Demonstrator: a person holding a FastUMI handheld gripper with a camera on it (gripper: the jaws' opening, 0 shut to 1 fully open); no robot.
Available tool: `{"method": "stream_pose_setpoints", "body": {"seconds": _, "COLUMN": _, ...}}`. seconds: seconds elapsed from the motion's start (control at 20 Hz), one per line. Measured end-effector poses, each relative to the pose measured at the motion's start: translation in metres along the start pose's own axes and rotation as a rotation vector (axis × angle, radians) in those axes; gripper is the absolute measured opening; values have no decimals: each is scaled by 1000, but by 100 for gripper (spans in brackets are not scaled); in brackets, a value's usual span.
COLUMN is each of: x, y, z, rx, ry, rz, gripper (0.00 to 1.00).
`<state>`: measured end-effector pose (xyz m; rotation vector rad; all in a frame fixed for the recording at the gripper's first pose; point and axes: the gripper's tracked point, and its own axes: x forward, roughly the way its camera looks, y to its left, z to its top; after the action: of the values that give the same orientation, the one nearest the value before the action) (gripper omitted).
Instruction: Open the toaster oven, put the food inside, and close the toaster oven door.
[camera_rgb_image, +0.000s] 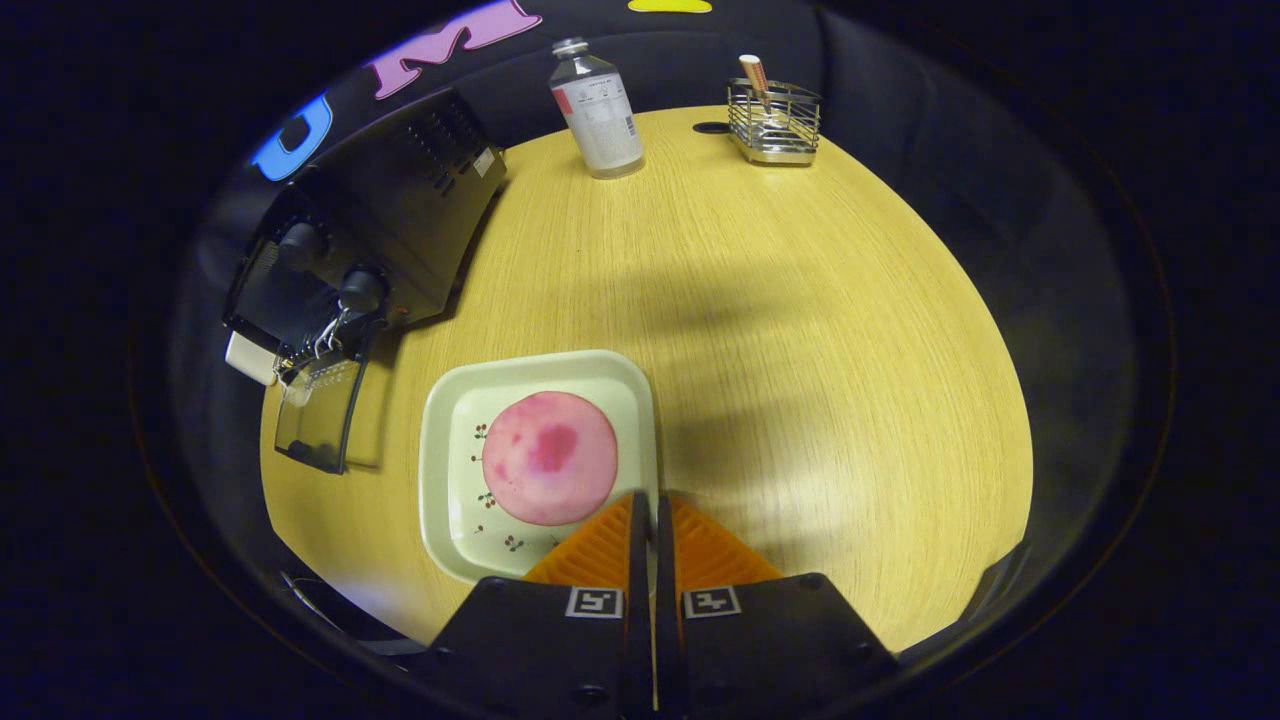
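the orange two-finger gripper (652, 515) has its jaws pressed together on the pale square plate's (440, 470) near rim; the round pink bun (549, 457) sits just ahead-left, the black toaster oven (400, 215) well beyond, door down.

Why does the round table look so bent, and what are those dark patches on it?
In the gripper view, the fisheye lens bows the table outward; soft shadows cross its middle and lie beside the plate; glare whitens the toaster oven door's edge; the shut gripper fingers look oversized, being nearest.
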<state>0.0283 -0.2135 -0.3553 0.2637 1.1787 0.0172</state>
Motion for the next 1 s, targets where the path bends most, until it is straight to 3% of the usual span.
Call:
{"method": "stream_pose_setpoints", "body": {"seconds": 0.3, "x": 0, "y": 13, "z": -7, "rx": 139, "ry": 19, "rz": 92, "gripper": 6}}
{"method": "stream_pose_setpoints", "body": {"seconds": 0.45, "x": -3, "y": 18, "z": -9, "rx": 149, "ry": 17, "rz": 117, "gripper": 6}}
{"method": "stream_pose_setpoints", "body": {"seconds": 1.0, "x": -55, "y": 44, "z": -3, "rx": 305, "ry": -37, "rz": 195, "gripper": 6}}
